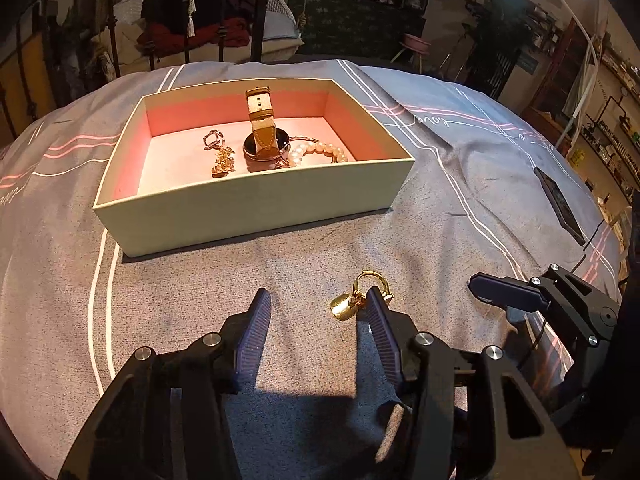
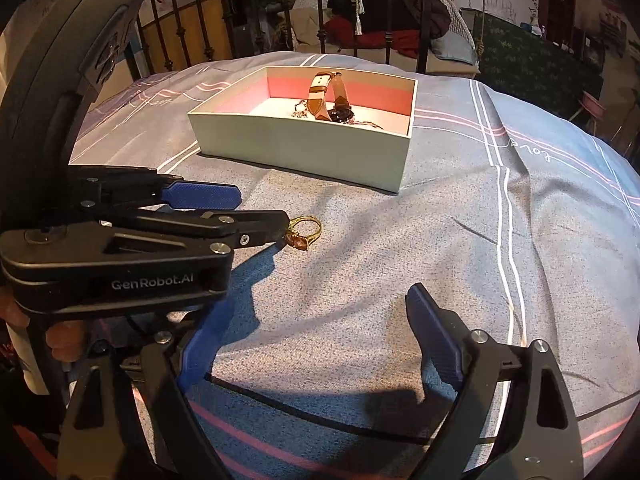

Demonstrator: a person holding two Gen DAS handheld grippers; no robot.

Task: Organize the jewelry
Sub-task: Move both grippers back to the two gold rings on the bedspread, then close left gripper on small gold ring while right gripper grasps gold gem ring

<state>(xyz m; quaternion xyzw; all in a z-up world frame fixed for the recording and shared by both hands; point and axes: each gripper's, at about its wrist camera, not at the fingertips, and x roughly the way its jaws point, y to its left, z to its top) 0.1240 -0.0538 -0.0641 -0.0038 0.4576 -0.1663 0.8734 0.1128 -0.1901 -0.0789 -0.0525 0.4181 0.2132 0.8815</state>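
the left gripper (image 1: 316,312) is seen nearest, its jaws half spread over the quilt (image 1: 460,208), with nothing clamped; the gold ring (image 1: 358,300) is found lying at the tip of the right-hand finger, touching it or just beside it, not between the pads. the right gripper (image 2: 316,340) is held wide apart and empty, near the ring but clear of it. the ring is judged light, hard and smooth, so it is likely to slip or be pushed into the soft bedding if pressed from one side; it is best taken across the band, with the bulky setting left free, and the pads closed gently. the open box (image 1: 256,208), pink inside, is set further back on the quilt, and a strapped watch (image 1: 262,128), a pearl bracelet (image 1: 320,150) and small gold pieces (image 1: 222,162) are already laid in it. the surface is a grey, striped, slightly creased bedcover; behind it a dark metal bed frame (image 2: 424,20) and a cluttered, warmly lit room are seen
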